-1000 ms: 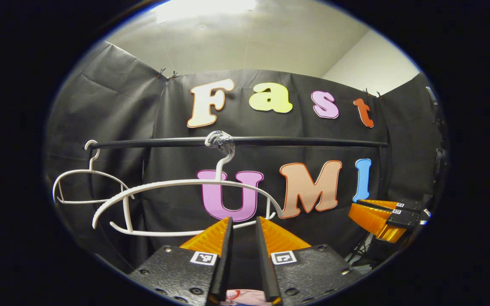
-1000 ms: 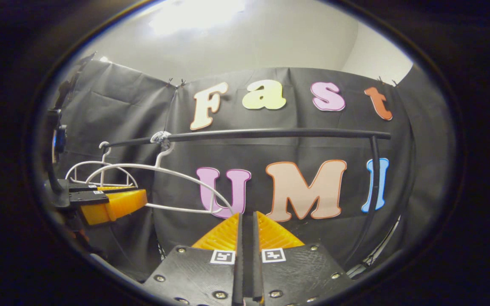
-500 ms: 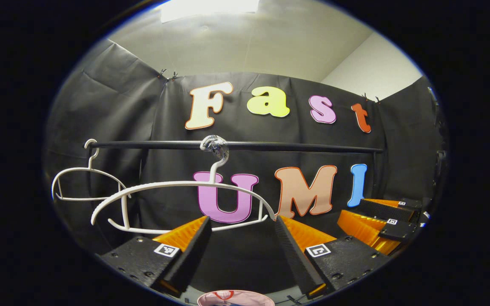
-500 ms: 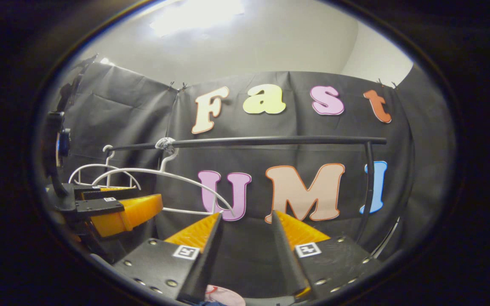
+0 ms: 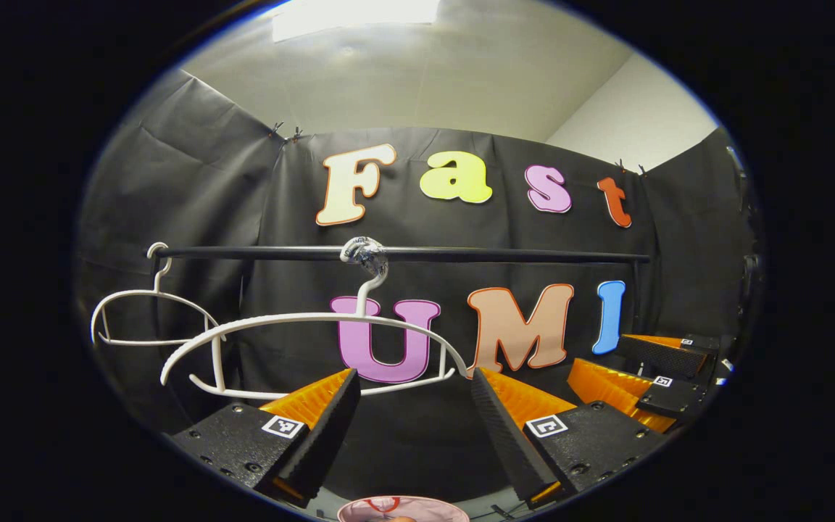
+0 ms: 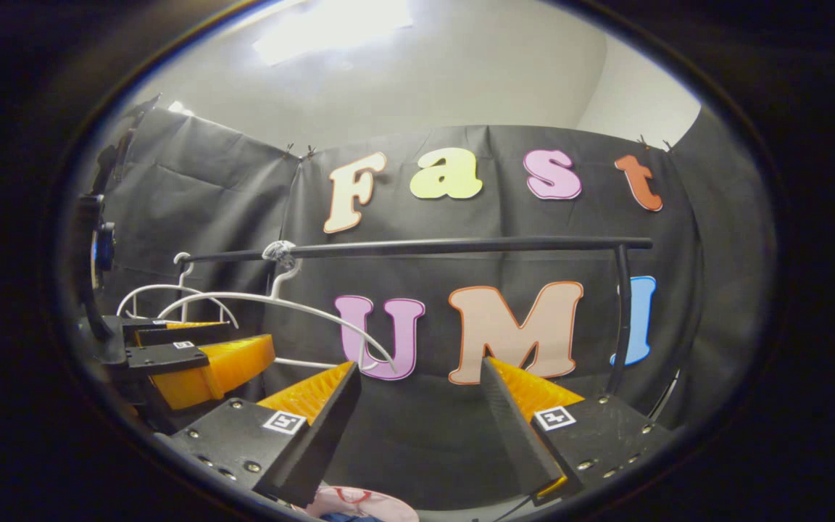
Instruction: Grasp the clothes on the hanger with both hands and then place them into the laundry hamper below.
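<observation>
Both the left gripper (image 5: 412, 373) and right gripper (image 6: 420, 366) are spread wide, gripping nothing. A bare white hanger (image 5: 301, 319) hangs on the rail (image 5: 497, 255); pink clothes (image 5: 403, 510) lie below.

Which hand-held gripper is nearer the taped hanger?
Left. The left hand-held gripper sits open right below the taped hanger's bottom bar. The right hand-held gripper, also open, is off beyond the hanger's right end.
</observation>
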The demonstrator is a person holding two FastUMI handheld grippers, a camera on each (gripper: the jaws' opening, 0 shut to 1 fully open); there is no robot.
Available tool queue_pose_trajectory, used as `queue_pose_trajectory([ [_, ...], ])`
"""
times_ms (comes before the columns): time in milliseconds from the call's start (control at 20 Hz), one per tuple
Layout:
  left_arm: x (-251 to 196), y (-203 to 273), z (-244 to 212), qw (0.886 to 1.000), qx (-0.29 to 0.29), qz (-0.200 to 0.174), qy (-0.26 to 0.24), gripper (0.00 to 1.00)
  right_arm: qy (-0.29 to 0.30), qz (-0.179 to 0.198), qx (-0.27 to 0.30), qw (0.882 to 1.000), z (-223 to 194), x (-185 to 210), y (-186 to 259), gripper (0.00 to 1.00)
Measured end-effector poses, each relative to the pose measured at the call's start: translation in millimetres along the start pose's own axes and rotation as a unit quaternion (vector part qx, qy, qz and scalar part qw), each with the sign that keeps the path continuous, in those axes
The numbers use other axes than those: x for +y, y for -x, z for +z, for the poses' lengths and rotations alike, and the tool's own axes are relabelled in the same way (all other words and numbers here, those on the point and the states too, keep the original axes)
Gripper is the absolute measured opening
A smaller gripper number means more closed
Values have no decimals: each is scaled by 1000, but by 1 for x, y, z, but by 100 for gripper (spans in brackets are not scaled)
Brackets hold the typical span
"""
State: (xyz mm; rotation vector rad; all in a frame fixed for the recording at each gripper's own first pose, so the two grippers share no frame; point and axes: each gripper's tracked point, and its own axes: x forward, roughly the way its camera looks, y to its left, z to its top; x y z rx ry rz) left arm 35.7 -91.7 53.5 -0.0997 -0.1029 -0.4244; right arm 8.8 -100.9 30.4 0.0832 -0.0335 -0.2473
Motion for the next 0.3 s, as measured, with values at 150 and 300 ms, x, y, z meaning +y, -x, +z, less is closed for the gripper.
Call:
queue_pose_trajectory([
  [150,0,1,0,1000,0,1,-2,92,1,0,1,1000,0,-1,1,96],
  [300,1,3,-1,1000,2,2,0,95,1,0,0,1000,-1,-1,6,96],
])
